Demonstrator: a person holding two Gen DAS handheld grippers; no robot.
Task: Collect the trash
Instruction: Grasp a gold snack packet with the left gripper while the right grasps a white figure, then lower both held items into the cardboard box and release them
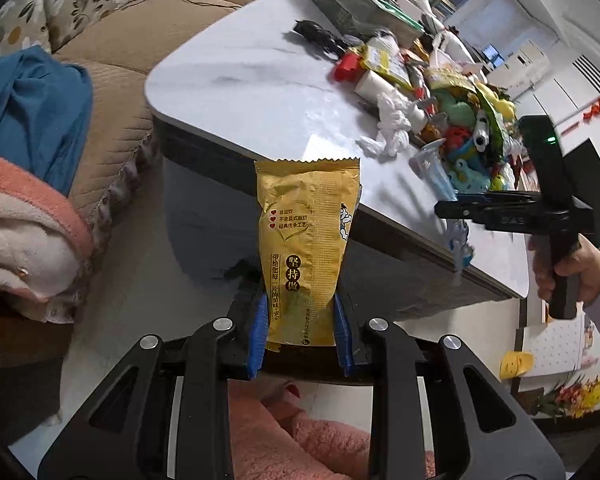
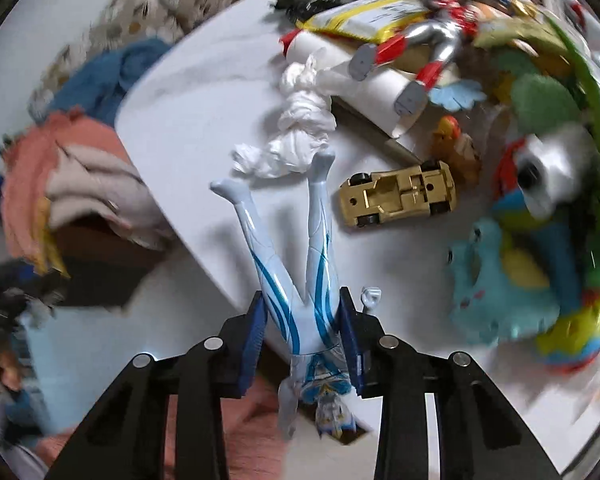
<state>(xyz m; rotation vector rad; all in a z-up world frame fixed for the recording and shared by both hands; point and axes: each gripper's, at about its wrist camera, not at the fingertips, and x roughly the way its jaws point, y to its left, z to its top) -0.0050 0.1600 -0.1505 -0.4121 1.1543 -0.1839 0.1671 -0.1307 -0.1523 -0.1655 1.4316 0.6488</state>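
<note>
My left gripper (image 1: pixel 300 300) is shut on a yellow snack wrapper (image 1: pixel 306 220), which stands upright between the blue pads, off the near edge of the white table (image 1: pixel 240 80). My right gripper (image 2: pixel 304 304) points down at the table edge, its pads closed on the hips of a white and blue toy figure (image 2: pixel 320 208). The figure's legs lie on the table and its head hangs past the edge. The left wrist view shows the right gripper (image 1: pixel 456 206) at the right, held by a hand (image 1: pixel 572 268).
A crumpled white tissue (image 2: pixel 296 136) lies just beyond the figure's feet. A gold toy car (image 2: pixel 400 196), a red and silver figure (image 2: pixel 432 40), plush toys (image 2: pixel 508 280) and wrappers crowd the right. A sofa (image 1: pixel 112 40) with blue and pink cloths stands left.
</note>
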